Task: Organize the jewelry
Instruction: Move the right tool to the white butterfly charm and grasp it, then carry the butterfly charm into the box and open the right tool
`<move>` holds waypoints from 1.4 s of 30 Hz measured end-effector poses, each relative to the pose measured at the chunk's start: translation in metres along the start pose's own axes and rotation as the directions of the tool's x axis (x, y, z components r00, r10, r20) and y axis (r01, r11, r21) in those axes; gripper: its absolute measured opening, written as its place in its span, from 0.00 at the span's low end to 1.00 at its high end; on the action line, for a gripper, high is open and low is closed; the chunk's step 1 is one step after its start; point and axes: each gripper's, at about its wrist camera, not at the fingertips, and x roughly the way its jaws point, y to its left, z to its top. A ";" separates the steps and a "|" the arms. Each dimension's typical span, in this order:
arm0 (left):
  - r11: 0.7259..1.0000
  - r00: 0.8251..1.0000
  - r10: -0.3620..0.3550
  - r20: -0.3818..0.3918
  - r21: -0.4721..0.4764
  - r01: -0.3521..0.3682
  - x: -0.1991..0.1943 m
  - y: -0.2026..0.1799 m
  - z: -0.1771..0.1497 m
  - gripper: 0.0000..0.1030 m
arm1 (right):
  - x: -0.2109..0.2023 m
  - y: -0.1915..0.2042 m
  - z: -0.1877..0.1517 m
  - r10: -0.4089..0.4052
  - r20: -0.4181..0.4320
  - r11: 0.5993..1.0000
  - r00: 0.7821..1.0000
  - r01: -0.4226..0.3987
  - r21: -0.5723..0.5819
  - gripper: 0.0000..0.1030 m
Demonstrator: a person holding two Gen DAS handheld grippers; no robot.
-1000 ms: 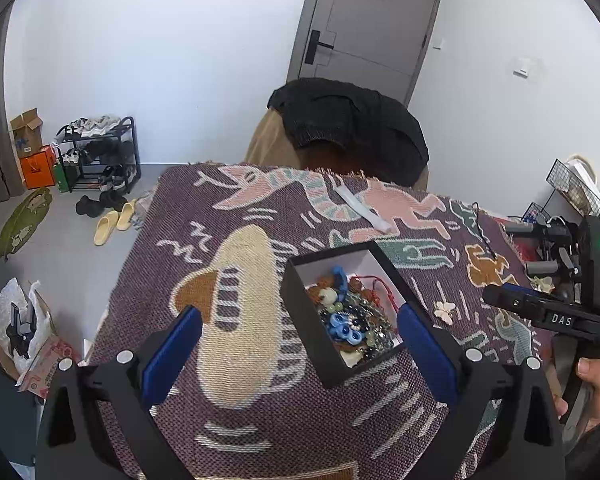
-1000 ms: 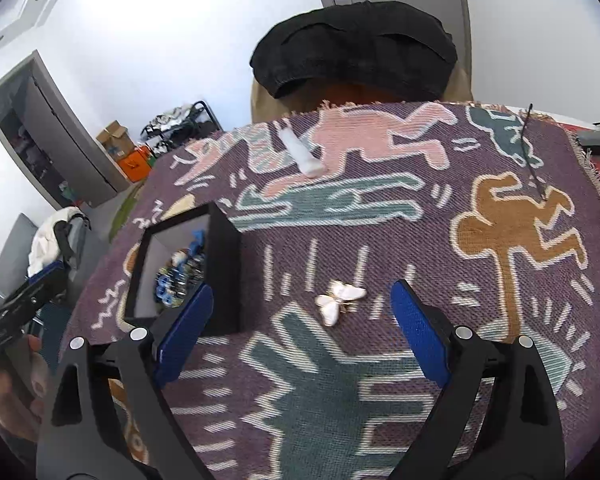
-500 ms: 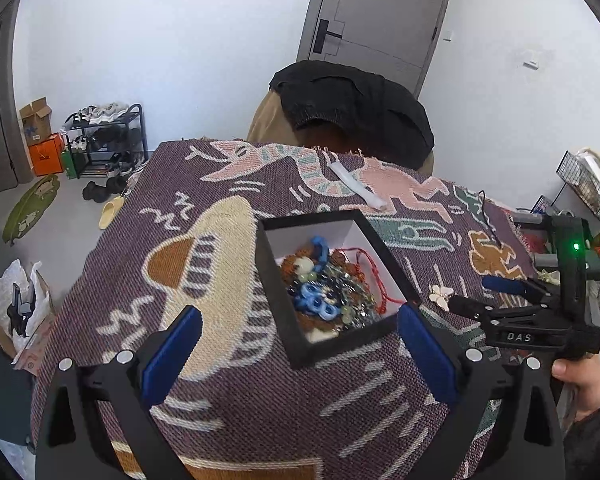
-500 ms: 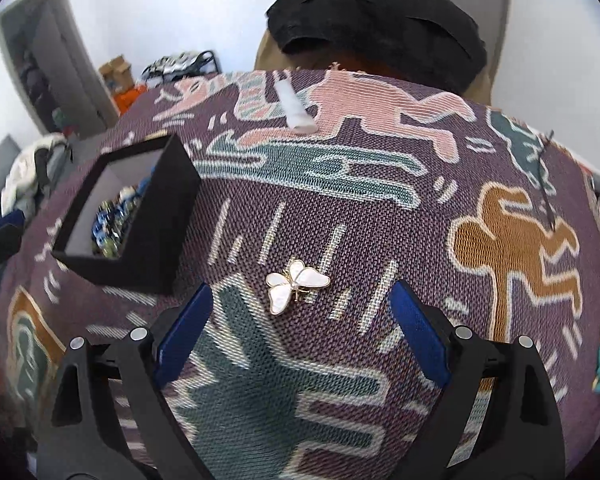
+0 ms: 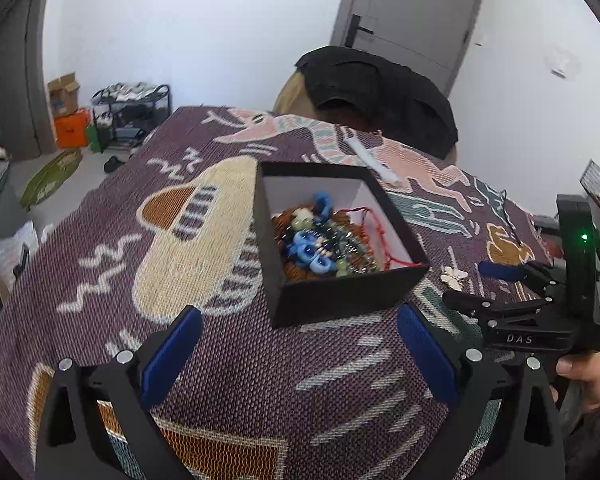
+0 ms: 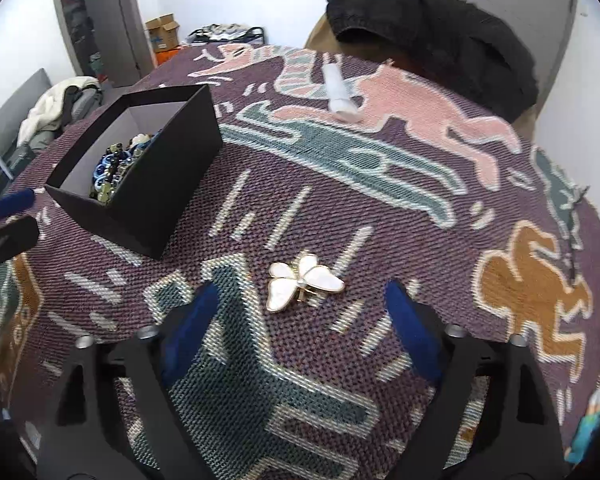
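**Right fingers closing in on the butterfly brooch, nothing gripped**

We see the right gripper (image 6: 300,316) angled down over the table (image 6: 380,208), which is covered by a patterned woven cloth. Its fingers (image 6: 188,332) have just been narrowing but are released: the blue pads stand either side of the white butterfly brooch (image 6: 302,286) and clear of it. The brooch lies flat on the cloth, a little ahead of the fingertips, roughly centred in the gap. In the left wrist view the same brooch (image 5: 454,276) sits just right of the box, with the right gripper (image 5: 476,284) close over it and a hand (image 5: 592,376) on its handle.

The left gripper (image 5: 300,344) hangs with its fingers (image 5: 168,352) spread wide, released, holding nothing. The black box (image 5: 332,296) sits just ahead of them, near corner between the tips, no contact visible.

The box is open, white inside, with a pile of beads, blue rings and a red cord (image 5: 324,240) in it. From the right wrist the box (image 6: 168,184) is up left of the brooch, apart from it.

A white tube (image 6: 340,88) lies further back on the cloth. A black jacket (image 6: 432,28) hangs over a chair behind the table.
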 end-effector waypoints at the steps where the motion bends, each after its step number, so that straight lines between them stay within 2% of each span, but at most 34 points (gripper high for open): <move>1: 1.000 1.000 -0.001 -0.006 -0.007 0.001 0.002 0.002 -0.002 0.92 | 0.003 -0.002 0.001 0.026 -0.009 1.000 1.000 -0.026 0.009 0.70; 5: 1.000 1.000 -0.011 -0.020 -0.017 0.011 0.006 0.007 -0.003 0.92 | 0.008 0.002 0.002 0.014 -0.012 1.000 1.000 -0.014 -0.023 0.65; 7: 1.000 1.000 -0.016 -0.011 -0.018 0.016 0.003 0.008 -0.002 0.92 | 0.007 -0.002 0.003 0.010 -0.015 1.000 1.000 -0.010 -0.010 0.53; 8: 1.000 1.000 -0.019 -0.008 -0.019 0.019 0.002 0.009 -0.001 0.92 | 0.006 -0.006 0.003 0.007 -0.016 1.000 1.000 -0.007 -0.001 0.43; 9: 1.000 1.000 -0.022 -0.008 -0.021 0.022 0.002 0.010 -0.001 0.92 | 0.006 -0.008 0.004 0.007 -0.017 1.000 1.000 -0.006 0.007 0.39; 14: 0.999 0.999 -0.040 -0.004 -0.029 0.040 -0.004 0.013 0.000 0.92 | 0.000 -0.012 0.000 0.016 -0.020 1.000 1.000 -0.015 0.012 0.39; 21: 0.997 0.999 -0.045 0.021 -0.057 0.046 -0.017 0.025 0.007 0.92 | -0.027 -0.008 0.002 0.001 0.030 1.000 1.000 -0.002 0.025 0.39; 32: 0.993 0.997 -0.036 0.064 -0.114 0.043 -0.038 0.055 0.023 0.92 | -0.064 0.026 0.035 -0.004 0.124 1.000 0.992 0.004 0.002 0.39; 42: 0.987 0.996 -0.023 0.086 -0.153 0.036 -0.052 0.085 0.028 0.92 | -0.055 0.068 0.068 0.041 0.131 0.999 0.991 -0.040 -0.009 0.39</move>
